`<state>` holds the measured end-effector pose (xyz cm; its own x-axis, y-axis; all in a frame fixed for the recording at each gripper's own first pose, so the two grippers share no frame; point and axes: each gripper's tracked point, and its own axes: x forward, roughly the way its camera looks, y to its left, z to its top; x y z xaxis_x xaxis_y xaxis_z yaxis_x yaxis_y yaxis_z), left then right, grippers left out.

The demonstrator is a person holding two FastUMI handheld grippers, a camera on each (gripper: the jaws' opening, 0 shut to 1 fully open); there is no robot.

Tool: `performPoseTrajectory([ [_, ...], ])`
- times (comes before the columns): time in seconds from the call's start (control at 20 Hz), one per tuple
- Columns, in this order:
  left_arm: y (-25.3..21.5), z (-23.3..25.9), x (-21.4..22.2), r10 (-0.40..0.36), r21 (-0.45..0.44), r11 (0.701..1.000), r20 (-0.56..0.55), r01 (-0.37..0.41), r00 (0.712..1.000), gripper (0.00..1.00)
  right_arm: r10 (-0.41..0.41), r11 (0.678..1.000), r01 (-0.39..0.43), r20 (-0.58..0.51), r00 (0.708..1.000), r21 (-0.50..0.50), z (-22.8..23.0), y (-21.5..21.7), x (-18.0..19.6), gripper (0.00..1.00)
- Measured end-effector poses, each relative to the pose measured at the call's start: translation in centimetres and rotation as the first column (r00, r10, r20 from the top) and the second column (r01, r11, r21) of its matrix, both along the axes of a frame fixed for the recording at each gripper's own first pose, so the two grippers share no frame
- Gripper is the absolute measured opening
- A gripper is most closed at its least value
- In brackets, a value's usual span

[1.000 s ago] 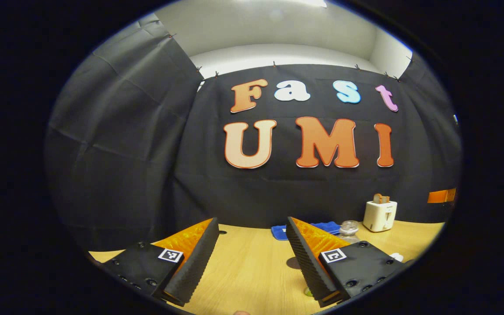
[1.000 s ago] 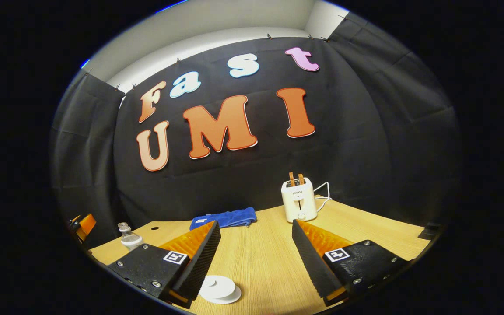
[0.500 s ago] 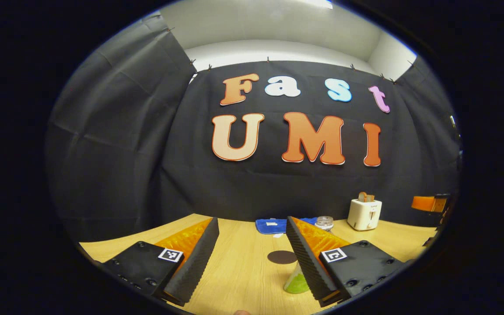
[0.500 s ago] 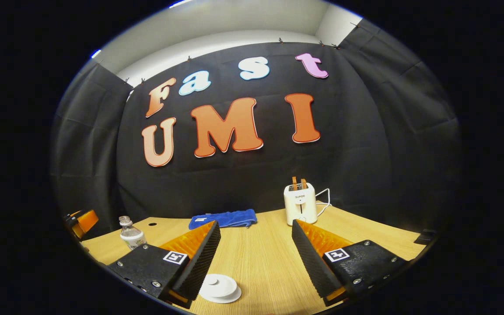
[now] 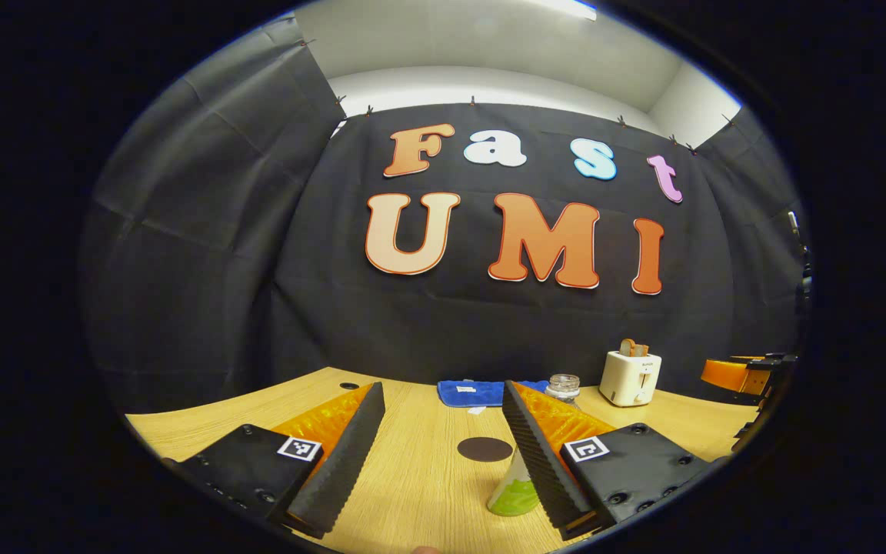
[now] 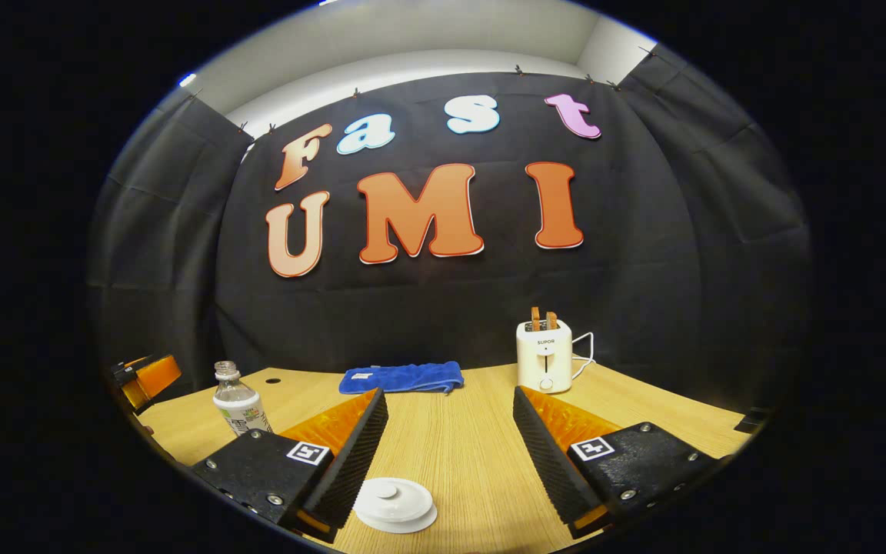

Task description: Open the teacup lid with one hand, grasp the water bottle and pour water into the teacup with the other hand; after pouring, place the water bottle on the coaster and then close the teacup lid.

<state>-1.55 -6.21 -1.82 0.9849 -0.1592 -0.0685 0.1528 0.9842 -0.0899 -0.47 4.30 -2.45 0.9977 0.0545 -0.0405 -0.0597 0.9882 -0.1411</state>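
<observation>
coaster (image 5: pixel 484 449) ahead of spread left tool (image 5: pixel 443 454), white lid (image 6: pixel 395 504) by spread right tool (image 6: pixel 449 458)

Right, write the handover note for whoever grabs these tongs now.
Left tongs: open, empty, low over the wooden table.
Right tongs: open, empty.
Clear plastic water bottle stands upright near the left tongs; in the left gripper view its base sits behind the right finger.
Dark round coaster lies bare ahead of the left tongs.
White round teacup lid lies below the right tongs; whether a cup sits under it, I cannot tell.
Nothing gripped yet. Every step remains.
</observation>
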Motion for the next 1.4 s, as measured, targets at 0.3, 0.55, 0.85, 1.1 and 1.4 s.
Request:
performPoseTrajectory([
  [0.3, 0.1, -0.6, 0.1, 0.000, 0.002, 1.000, -0.014, 0.000, 1.000, 0.99, 0.007, 0.997, -0.012, -0.069, 0.998, -0.082, -3.4, 1.7, 0.9, 0.98],
  [0.55, -0.1, -1.1, 0.0, -0.004, 0.023, 1.000, -0.018, 0.004, 1.000, 0.99, 0.011, 0.995, -0.026, -0.143, 0.990, -0.100, -6.4, 3.0, 1.3, 0.98],
  [0.85, -0.2, -1.4, 0.0, -0.010, 0.027, 1.000, -0.029, 0.010, 1.000, 0.99, 0.014, 0.981, -0.058, -0.231, 0.973, -0.188, -9.4, 3.6, 1.1, 0.99],
  [1.1, -0.3, -1.9, 0.0, -0.009, 0.036, 0.999, -0.035, 0.011, 0.999, 0.99, 0.021, 0.980, -0.080, -0.304, 0.953, -0.181, -11.4, 3.7, 0.9, 0.83],
  [1.4, -0.2, -2.3, 0.0, -0.006, 0.037, 0.999, -0.046, 0.008, 0.999, 0.99, 0.028, 0.978, -0.098, -0.349, 0.937, -0.184, -12.5, 3.7, 0.7, 0.56],
])
